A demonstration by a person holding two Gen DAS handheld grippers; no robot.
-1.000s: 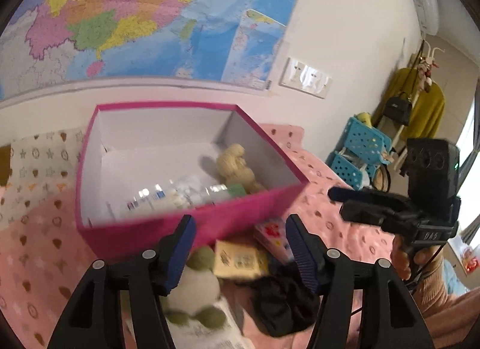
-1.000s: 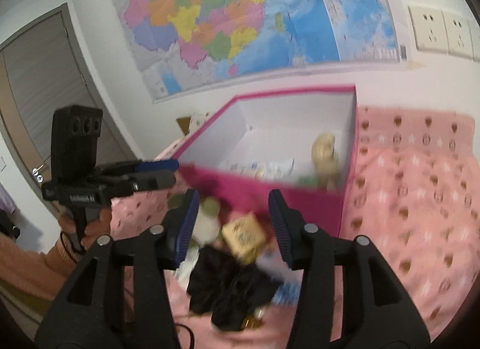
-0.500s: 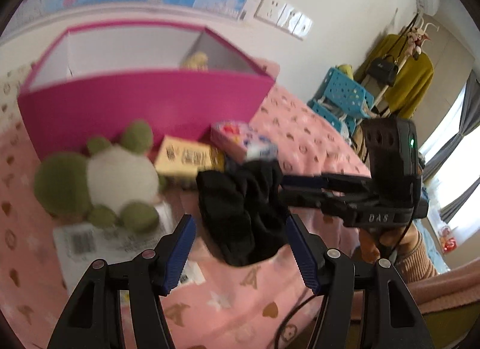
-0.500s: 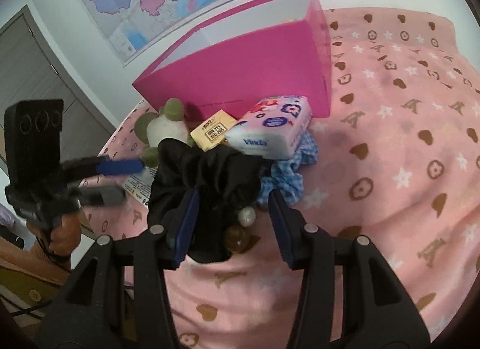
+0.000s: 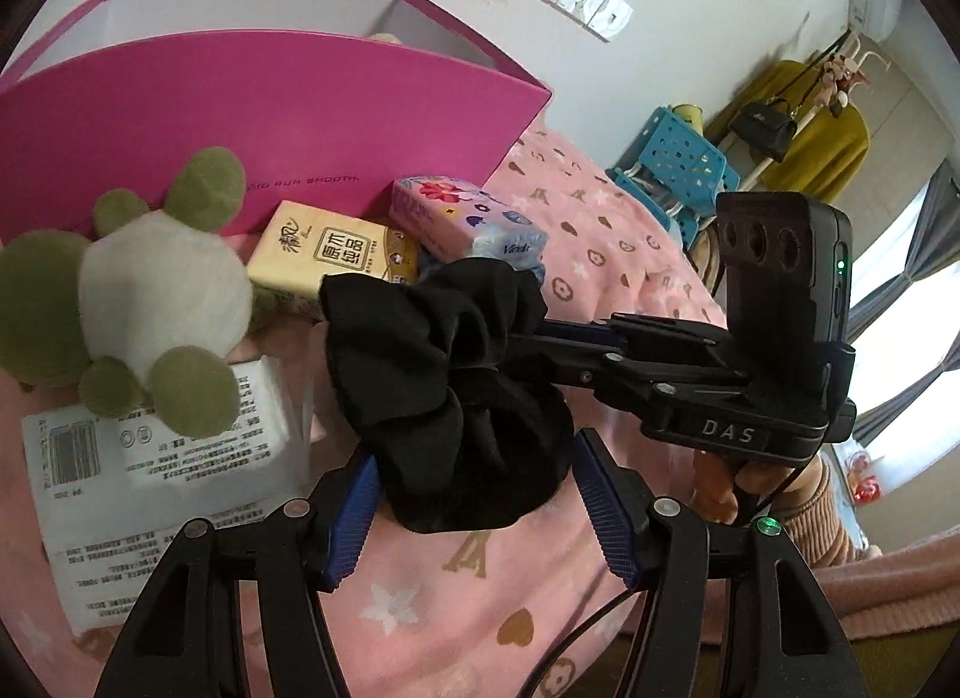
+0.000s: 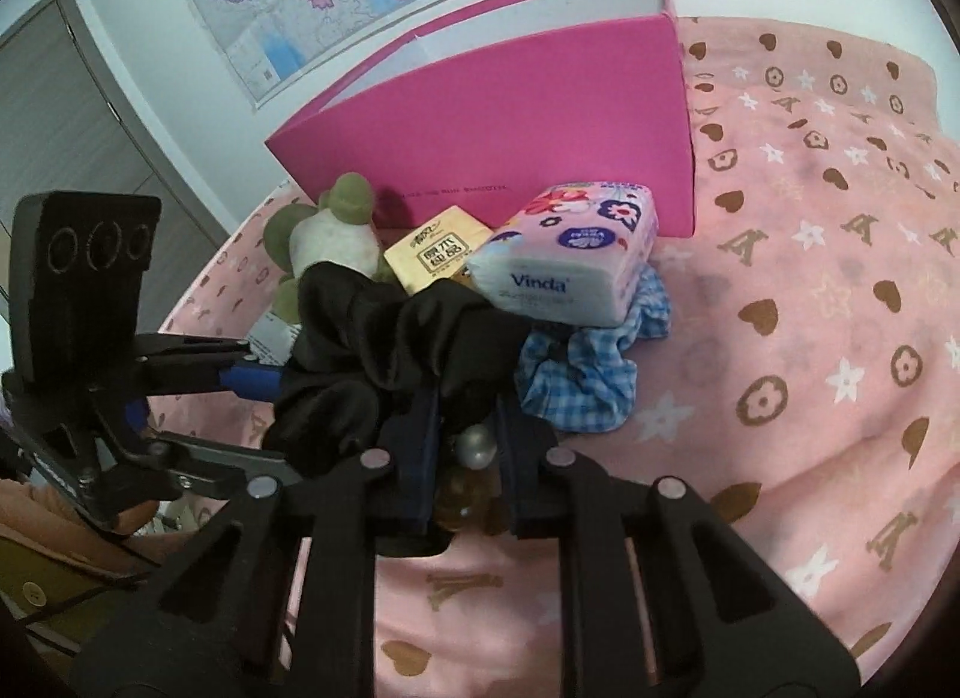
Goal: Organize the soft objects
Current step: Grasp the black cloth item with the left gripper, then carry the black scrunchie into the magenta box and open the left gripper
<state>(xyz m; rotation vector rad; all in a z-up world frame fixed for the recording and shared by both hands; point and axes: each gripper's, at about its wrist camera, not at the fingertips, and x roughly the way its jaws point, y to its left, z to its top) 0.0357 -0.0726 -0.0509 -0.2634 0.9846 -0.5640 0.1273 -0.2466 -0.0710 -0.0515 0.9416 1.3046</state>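
Note:
A black scrunchie (image 5: 456,392) lies on the pink blanket in front of the pink box (image 5: 288,116). My right gripper (image 6: 465,404) is shut on the black scrunchie (image 6: 384,356), with a pearl bead showing between the fingers. My left gripper (image 5: 474,494) is open, its fingers either side of the scrunchie's near end. A white and green plush toy (image 5: 150,302) sits left of it. A blue checked scrunchie (image 6: 582,374) lies under the Vinda tissue pack (image 6: 570,260).
A yellow tissue pack (image 5: 336,260) and a white printed pack (image 5: 156,470) lie near the box. The pink blanket (image 6: 810,308) stretches to the right. Blue baskets (image 5: 684,170) and hanging clothes stand beyond the bed.
Both grippers dropped from above the box to the scrunchie. My right gripper closed on it. My left gripper moved in around its near end.

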